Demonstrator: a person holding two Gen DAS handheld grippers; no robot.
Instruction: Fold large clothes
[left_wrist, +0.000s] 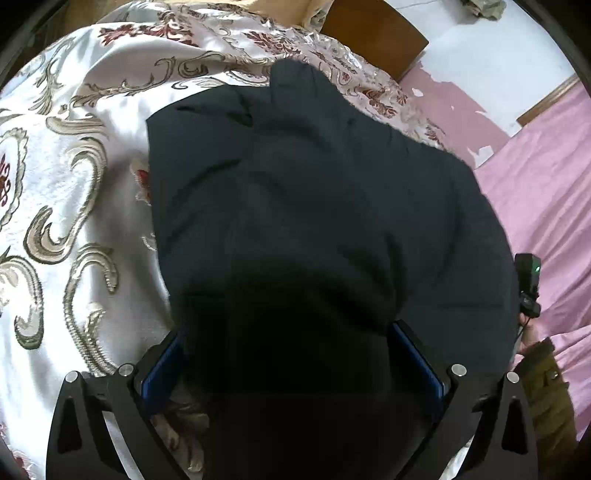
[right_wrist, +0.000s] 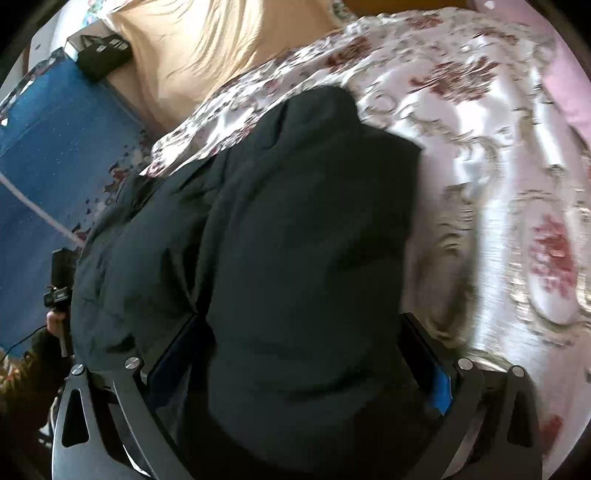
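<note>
A large dark navy garment (left_wrist: 314, 206) lies bunched on a floral satin bedspread (left_wrist: 74, 184). In the left wrist view my left gripper (left_wrist: 288, 350) has its jaws wide apart, and a thick fold of the garment fills the gap between the blue pads (left_wrist: 162, 365). In the right wrist view the same garment (right_wrist: 295, 229) fills the gap of my right gripper (right_wrist: 299, 354), jaws also wide apart, one blue pad (right_wrist: 439, 387) showing. Whether either gripper presses the cloth cannot be told. The fingertips are hidden by fabric.
The other gripper's camera unit (left_wrist: 528, 284) and a hand show at the right edge. A pink sheet (left_wrist: 546, 192) and a brown headboard (left_wrist: 373, 37) lie beyond. In the right wrist view, a blue mat (right_wrist: 55, 158), a beige pillow (right_wrist: 221, 48), a black box (right_wrist: 101, 55).
</note>
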